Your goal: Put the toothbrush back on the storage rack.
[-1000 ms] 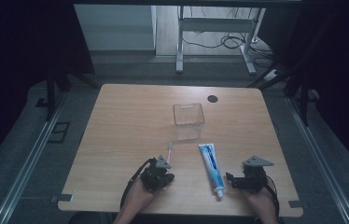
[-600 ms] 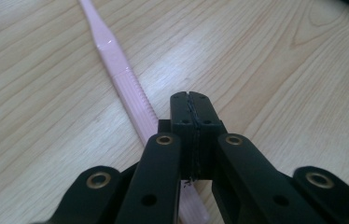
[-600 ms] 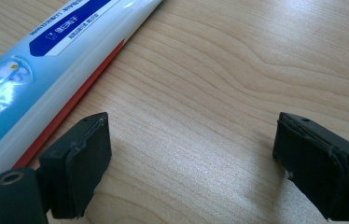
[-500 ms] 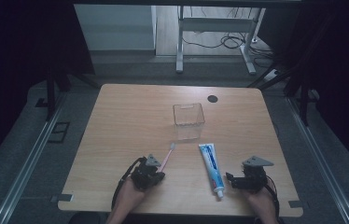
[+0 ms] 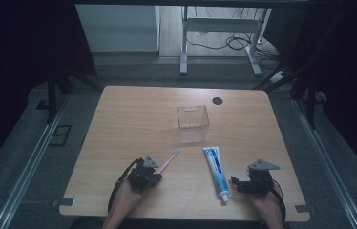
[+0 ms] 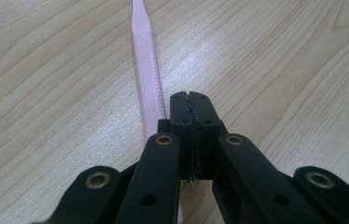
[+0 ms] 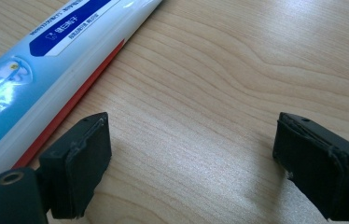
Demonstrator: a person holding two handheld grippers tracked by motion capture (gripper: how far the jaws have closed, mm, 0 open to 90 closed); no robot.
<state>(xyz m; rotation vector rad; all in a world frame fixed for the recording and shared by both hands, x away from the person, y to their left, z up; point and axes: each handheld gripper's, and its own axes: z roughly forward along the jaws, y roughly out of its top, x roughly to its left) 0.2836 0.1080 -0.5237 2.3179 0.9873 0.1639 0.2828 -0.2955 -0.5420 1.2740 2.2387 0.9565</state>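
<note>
A pink toothbrush (image 5: 167,161) lies on the wooden table (image 5: 133,124), angled up and to the right from my left gripper (image 5: 154,171). In the left gripper view its handle (image 6: 147,70) runs along the left side of my left gripper (image 6: 191,100) and passes under the left jaw. The jaws are pressed together with nothing between them. A blue and white toothpaste tube (image 5: 216,171) lies near the front edge, cap toward me. My right gripper (image 5: 239,183) rests just right of it. The right gripper (image 7: 191,149) is open over bare wood, with the tube (image 7: 46,60) beside its left jaw.
A clear plastic box (image 5: 193,124) stands upright at the middle of the table, beyond the toothbrush and the tube. A small black round disc (image 5: 217,100) sits near the far edge. Dark floor and desk legs lie behind the table.
My left gripper has shifted a little to the left and toward me. The toothbrush now lies slanted to the right. The right gripper and the tube have not moved.
</note>
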